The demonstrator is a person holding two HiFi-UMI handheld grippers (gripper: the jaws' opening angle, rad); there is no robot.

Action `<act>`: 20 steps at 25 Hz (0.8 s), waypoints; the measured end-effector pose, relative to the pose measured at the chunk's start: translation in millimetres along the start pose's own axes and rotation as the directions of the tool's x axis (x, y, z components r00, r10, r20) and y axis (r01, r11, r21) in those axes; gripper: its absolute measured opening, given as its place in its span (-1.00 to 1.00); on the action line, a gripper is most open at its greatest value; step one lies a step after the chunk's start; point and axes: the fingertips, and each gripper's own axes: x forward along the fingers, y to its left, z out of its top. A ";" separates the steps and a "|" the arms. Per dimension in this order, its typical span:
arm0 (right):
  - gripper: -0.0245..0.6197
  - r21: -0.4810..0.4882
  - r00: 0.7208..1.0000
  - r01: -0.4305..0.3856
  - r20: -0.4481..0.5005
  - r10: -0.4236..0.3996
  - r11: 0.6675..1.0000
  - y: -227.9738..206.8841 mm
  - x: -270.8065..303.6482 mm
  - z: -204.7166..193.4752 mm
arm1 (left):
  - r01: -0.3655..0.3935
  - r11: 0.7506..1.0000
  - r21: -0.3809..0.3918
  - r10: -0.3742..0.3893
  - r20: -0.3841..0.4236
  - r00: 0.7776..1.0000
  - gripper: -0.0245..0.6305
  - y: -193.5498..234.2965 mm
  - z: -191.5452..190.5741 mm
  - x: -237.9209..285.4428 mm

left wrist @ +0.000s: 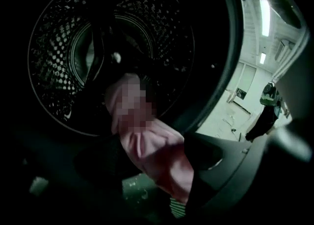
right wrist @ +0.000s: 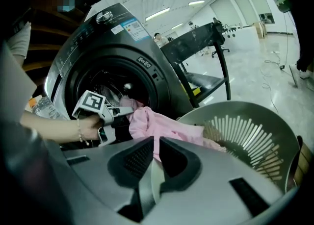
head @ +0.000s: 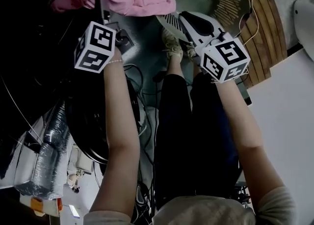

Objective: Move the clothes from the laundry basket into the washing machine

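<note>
Shirt front (head: pixel 206 212): lying nearest the lens at the bottom edge of the head view, with dark-trousered legs (head: pixel 191 136) stretching away from it between the two forearms.
Washing machine (right wrist: pixel 122 42): standing at the left, its round door opening facing the person; its perforated drum (left wrist: pixel 54 57) is filling most of the left gripper view.
Left hand (right wrist: pixel 91 127): wearing a beaded bracelet (right wrist: pixel 78 132) and holding its tool at the door opening.
Left gripper (left wrist: pixel 154 162): pointing into the mouth of the machine, its jaws standing wide apart and clamping nothing; the pink garment (left wrist: pixel 152 140) is passing loosely between them.
Pink garment: stretching as one band from the drum mouth across to the basket; in the head view it is bunching along the top edge, ahead of both tools.
Right gripper (right wrist: pixel 156 145): aiming at the garment from the basket side, its jaws drawn almost together and pinching a fold of the pink cloth at their tips.
Laundry basket (right wrist: pixel 274 131): sitting at the right, near the machine, its slotted wall showing pale; the garment's tail is trailing over the near rim.
</note>
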 end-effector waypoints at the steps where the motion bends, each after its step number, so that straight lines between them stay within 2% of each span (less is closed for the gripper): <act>1: -0.80 0.003 1.000 0.001 -0.002 -0.001 1.000 -0.2 -0.3 -1.8 | 0.014 1.000 -0.007 -0.014 -0.038 0.999 0.27 -8.3 -17.9 -5.2; 3: -0.80 0.013 1.000 0.000 -0.004 0.001 1.000 0.8 -0.8 -6.2 | 0.044 0.998 -0.035 -0.048 -0.117 0.992 0.28 -27.1 -56.5 -14.3; 5: -0.80 0.018 1.000 -0.004 -0.007 0.004 1.000 0.8 -0.4 -10.5 | 0.089 0.994 -0.064 -0.100 -0.194 0.976 0.28 -52.7 -94.5 -17.3; 8: -0.80 0.017 1.000 -0.007 -0.017 0.007 1.000 -0.6 0.9 -16.6 | 0.120 0.990 -0.068 -0.134 -0.270 0.953 0.29 -83.1 -130.7 -8.3; 12: -0.80 0.012 1.000 -0.013 -0.024 0.014 1.000 -1.8 1.6 -22.1 | 0.053 0.998 -0.043 -0.063 -0.274 0.960 0.27 -84.7 -138.0 21.8; 14: -0.80 0.009 1.000 -0.010 -0.029 0.010 1.000 -4.9 0.6 -25.1 | 0.045 0.999 -0.023 -0.050 -0.286 0.957 0.26 -85.1 -138.8 33.4; 15: -0.80 0.012 1.000 -0.006 -0.028 0.007 1.000 -6.6 -0.2 -25.9 | 0.051 0.999 -0.016 -0.053 -0.285 0.957 0.17 -85.5 -137.0 36.7; 17: -0.80 0.019 1.000 0.002 -0.023 -0.002 1.000 -7.9 -1.9 -26.3 | 0.062 0.998 -0.016 -0.064 -0.258 0.964 -0.40 -83.1 -127.7 36.4; 18: -0.80 0.020 1.000 0.005 -0.022 -0.005 1.000 -7.4 -2.9 -26.2 | 0.073 0.997 -0.021 -0.076 -0.237 0.969 -0.61 -81.5 -121.0 33.3; 19: -0.80 0.019 1.000 0.007 -0.022 -0.006 1.000 -6.8 -3.7 -25.8 | 0.087 0.996 -0.021 -0.089 -0.214 0.973 -0.72 -80.2 -113.2 29.2; 20: -0.80 0.016 1.000 0.007 -0.022 -0.007 1.000 -6.4 -4.0 -24.7 | 0.100 0.995 -0.012 -0.100 -0.189 0.977 -0.75 -78.6 -103.7 24.9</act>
